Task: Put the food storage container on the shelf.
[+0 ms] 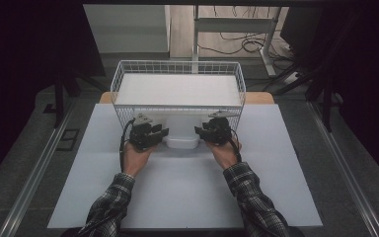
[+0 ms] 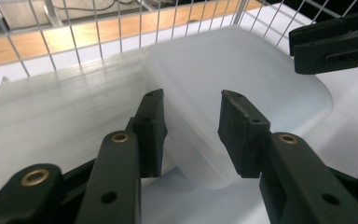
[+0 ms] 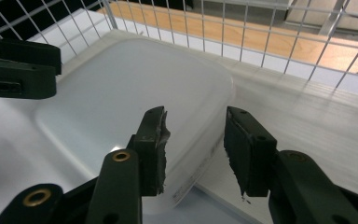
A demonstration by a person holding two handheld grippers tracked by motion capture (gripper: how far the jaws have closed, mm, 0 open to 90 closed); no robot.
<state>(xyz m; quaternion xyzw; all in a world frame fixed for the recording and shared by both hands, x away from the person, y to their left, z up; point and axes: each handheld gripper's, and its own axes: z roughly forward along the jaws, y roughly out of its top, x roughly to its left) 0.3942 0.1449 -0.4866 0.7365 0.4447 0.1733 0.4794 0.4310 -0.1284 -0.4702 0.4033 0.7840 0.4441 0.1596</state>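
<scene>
From above, a white plastic tub (image 1: 180, 132) lies in the middle of the frame on a pale table (image 1: 187, 197), its far part under the near wall of a white wire basket (image 1: 123, 79) that sits at the upper centre. The left gripper (image 1: 164, 132) is just beside the tub's left edge and the right gripper (image 1: 198, 130) just beside its right edge, each held by a hand in a plaid sleeve (image 1: 109, 207) coming from the bottom.

In the left gripper view, the jaws stand apart around the tub's (image 2: 233, 70) near edge at lower centre; the pads do not press on it, so the tool is released. The other gripper (image 2: 335, 42) shows at the upper right.

In the right gripper view, the jaws likewise straddle the tub's (image 3: 130, 88) rim at lower centre with gaps either side, released. The other gripper (image 3: 18, 70) sits at the left edge, the basket's mesh (image 3: 242, 28) across the top.
</scene>
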